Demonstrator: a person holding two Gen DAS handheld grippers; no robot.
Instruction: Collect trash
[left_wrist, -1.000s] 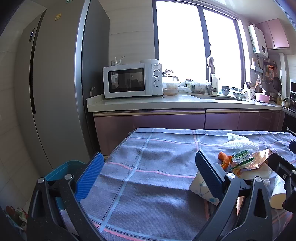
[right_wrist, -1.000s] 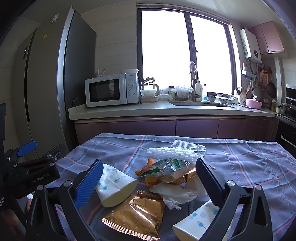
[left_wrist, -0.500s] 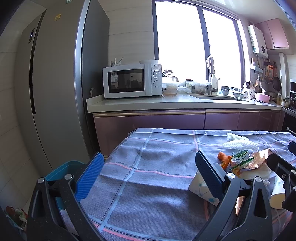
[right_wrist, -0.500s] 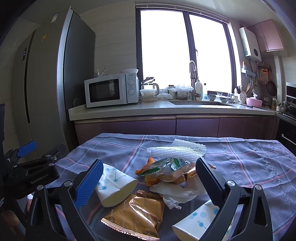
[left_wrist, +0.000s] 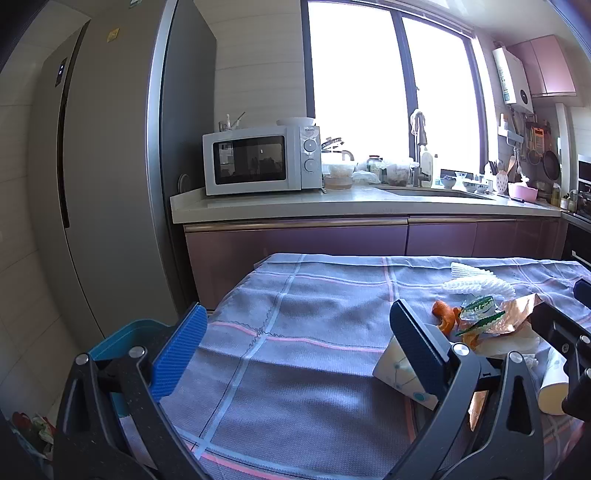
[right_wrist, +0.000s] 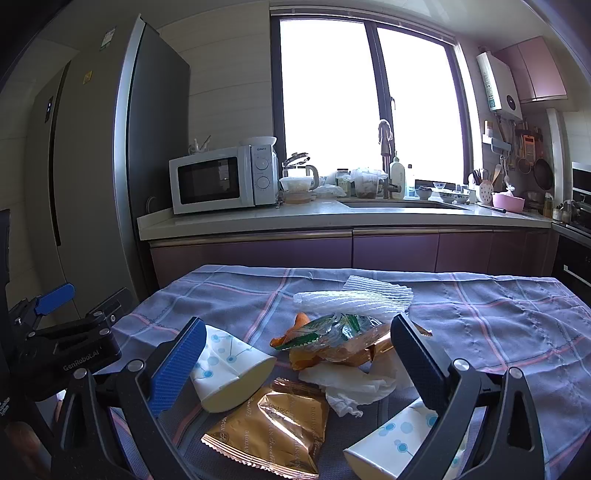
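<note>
Trash (right_wrist: 332, 354) lies heaped toward the tablecloth's (right_wrist: 498, 325) near edge, so we hold the right gripper (right_wrist: 295, 354) wide over it, the left gripper (left_wrist: 295, 339) wide near the teal bin (left_wrist: 122, 339).

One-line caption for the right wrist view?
Open right gripper poised above gold wrapper, tipped paper cups and tissue on the checked tablecloth.

Trash pile (right_wrist: 332, 354) on tablecloth (right_wrist: 498, 325), counter (right_wrist: 332, 216) behind, bin (left_wrist: 122, 336) left of table.
</note>
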